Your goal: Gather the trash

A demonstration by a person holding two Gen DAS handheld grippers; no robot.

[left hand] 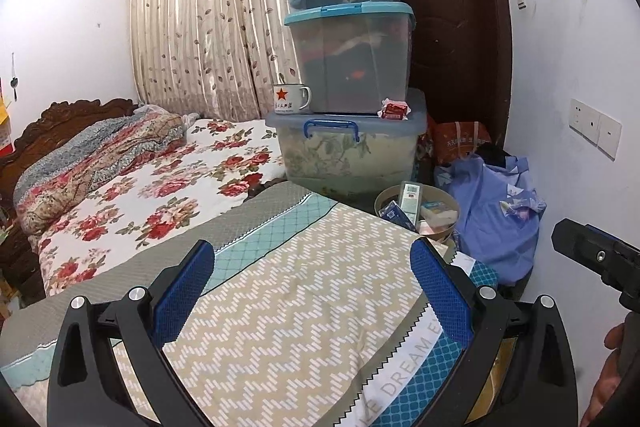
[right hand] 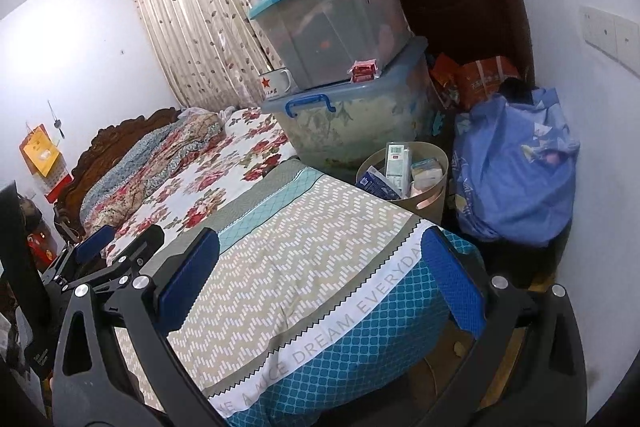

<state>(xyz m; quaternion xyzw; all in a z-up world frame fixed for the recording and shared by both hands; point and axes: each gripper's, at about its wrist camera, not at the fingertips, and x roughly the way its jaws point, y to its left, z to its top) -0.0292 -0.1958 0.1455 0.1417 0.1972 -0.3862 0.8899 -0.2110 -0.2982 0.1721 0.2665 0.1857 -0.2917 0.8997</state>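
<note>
Both grippers are just hovering over the patterned zigzag bed cover (left hand: pixel 280 299), left gripper (left hand: pixel 312 291) and right gripper (right hand: pixel 320 283) each with blue pads spread wide and nothing between them. The round beige waste bin (right hand: pixel 434 153) sits on the floor off the bed's far corner, stuffed with cartons and wrappers, handy for tossing stuff in. A small red packet (left hand: pixel 394 109) on the clear storage tub lid (left hand: pixel 416 119) could be next, I'd guess.

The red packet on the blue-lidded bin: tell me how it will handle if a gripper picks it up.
The red packet looks small and probably light. Its crinkled wrapper suggests that it may be slippery and may give under the pads. It sits near the lid's edge, beside the stacked box, so a nudge could perhaps knock it off.
</note>
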